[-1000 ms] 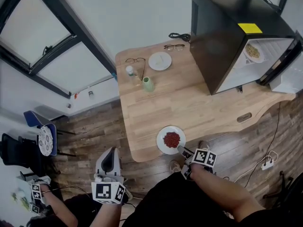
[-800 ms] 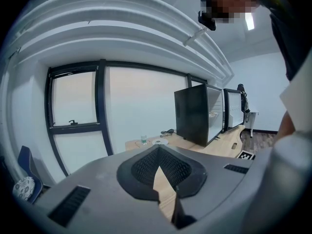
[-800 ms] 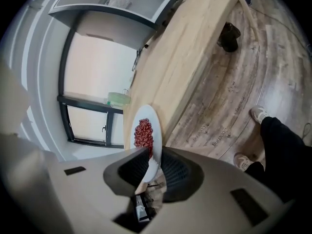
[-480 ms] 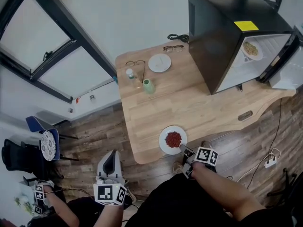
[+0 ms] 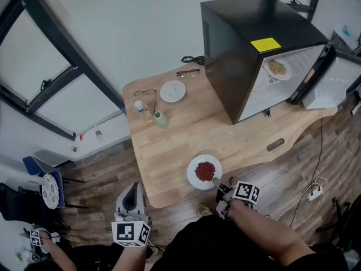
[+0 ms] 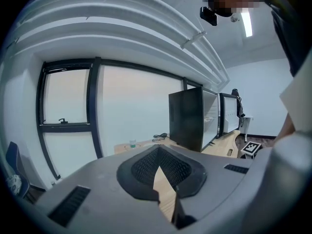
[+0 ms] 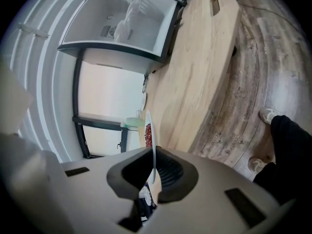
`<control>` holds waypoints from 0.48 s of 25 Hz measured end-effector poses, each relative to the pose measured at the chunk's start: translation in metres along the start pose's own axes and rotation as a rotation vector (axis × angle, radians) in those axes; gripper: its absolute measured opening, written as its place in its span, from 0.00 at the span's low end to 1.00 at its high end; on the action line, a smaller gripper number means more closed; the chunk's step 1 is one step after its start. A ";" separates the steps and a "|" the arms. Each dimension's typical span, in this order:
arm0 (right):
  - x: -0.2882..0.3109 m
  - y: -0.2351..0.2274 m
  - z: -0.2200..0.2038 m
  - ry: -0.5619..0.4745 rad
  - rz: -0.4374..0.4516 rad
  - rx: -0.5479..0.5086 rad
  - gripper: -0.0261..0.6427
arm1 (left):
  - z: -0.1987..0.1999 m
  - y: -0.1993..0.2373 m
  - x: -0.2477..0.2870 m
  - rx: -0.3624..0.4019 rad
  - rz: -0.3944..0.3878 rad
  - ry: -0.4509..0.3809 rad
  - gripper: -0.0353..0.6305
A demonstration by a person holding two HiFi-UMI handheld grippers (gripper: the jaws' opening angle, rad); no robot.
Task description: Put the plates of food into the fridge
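Observation:
A white plate of red food (image 5: 204, 171) is at the wooden table's (image 5: 186, 131) near edge, just off its surface. My right gripper (image 5: 217, 182) is shut on the plate's near rim. In the right gripper view the plate (image 7: 149, 130) runs edge-on between the pads of the right gripper (image 7: 153, 172). My left gripper (image 5: 131, 189) hangs below the table's near left corner, shut and holding nothing; its pads meet at the tips (image 6: 159, 168). The black fridge (image 5: 248, 44) stands at the table's far right with its door (image 5: 333, 86) open and a plate of noodles (image 5: 276, 68) inside.
At the table's far left are an empty white plate (image 5: 172, 91), two pairs of glasses (image 5: 145, 95), a small bottle (image 5: 139, 106) and a green cup (image 5: 161, 119). A cable and a power strip (image 5: 315, 193) lie on the floor to the right. A chair (image 5: 48, 182) stands far left.
The right gripper has closed on the plate's rim and raised it slightly, shifting it right along the table edge. The head view has swung, so the fridge and table sit further left.

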State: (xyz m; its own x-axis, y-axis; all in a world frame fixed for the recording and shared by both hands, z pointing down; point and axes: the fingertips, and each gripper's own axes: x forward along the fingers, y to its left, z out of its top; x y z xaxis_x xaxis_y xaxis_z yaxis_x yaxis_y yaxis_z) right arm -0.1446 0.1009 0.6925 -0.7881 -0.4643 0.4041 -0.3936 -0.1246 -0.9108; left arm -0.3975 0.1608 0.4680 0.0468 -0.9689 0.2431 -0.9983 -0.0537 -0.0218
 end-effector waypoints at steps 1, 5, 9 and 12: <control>-0.005 0.002 0.006 -0.011 0.005 0.002 0.08 | 0.002 -0.004 0.005 -0.001 -0.007 -0.004 0.06; -0.023 0.009 0.034 -0.053 0.025 0.005 0.08 | 0.010 -0.026 0.025 0.003 -0.041 -0.016 0.06; -0.039 0.011 0.064 -0.087 0.026 0.003 0.08 | 0.021 -0.048 0.047 0.006 -0.072 -0.029 0.06; -0.050 0.013 0.088 -0.113 0.030 0.005 0.08 | 0.030 -0.065 0.063 0.006 -0.093 -0.038 0.06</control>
State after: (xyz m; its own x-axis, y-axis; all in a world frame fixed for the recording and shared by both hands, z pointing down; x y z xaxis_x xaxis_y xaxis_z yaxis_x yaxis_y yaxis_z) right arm -0.0691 0.0457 0.6528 -0.7412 -0.5634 0.3650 -0.3679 -0.1139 -0.9229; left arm -0.3287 0.0957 0.4558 0.1409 -0.9680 0.2079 -0.9893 -0.1455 -0.0070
